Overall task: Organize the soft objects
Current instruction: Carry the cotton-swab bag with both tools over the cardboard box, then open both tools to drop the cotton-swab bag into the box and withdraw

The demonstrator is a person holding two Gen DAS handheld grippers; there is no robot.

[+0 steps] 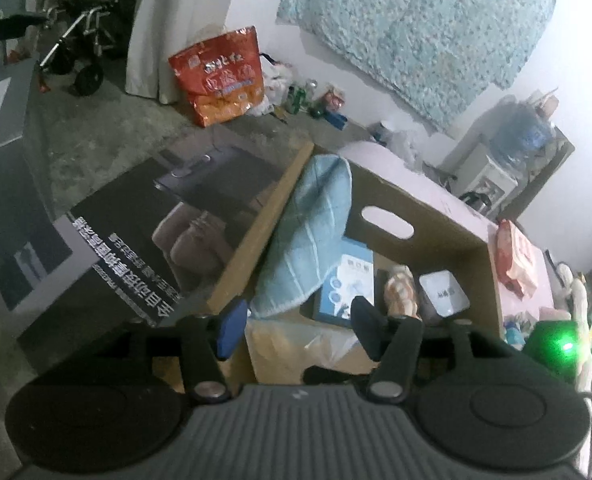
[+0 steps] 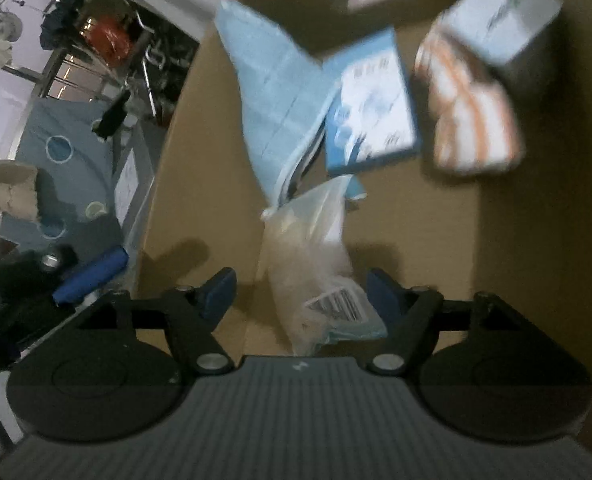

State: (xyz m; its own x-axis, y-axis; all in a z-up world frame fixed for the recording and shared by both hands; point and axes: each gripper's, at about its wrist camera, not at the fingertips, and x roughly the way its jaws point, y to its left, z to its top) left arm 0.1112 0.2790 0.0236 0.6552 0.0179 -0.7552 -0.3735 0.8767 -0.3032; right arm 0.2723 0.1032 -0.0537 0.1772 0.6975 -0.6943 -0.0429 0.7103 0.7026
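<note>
Clear plastic bag point(image 2: 312, 264) lengthwise between open right tongs point(image 2: 300, 296) (label nearest).

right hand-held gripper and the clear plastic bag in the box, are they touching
Apart. The right wrist view shows the right hand-held gripper open, with the clear plastic bag lying between its fingers; cardboard shows on the left, and the right pad does not press it.

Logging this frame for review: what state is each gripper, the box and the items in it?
Cardboard box: open-topped.
Light blue towel: draped over the box's wall.
Clear plastic bag: lying in the box, between the right gripper jaws, unpinched.
Right gripper: open.
Left gripper: open, empty.
</note>
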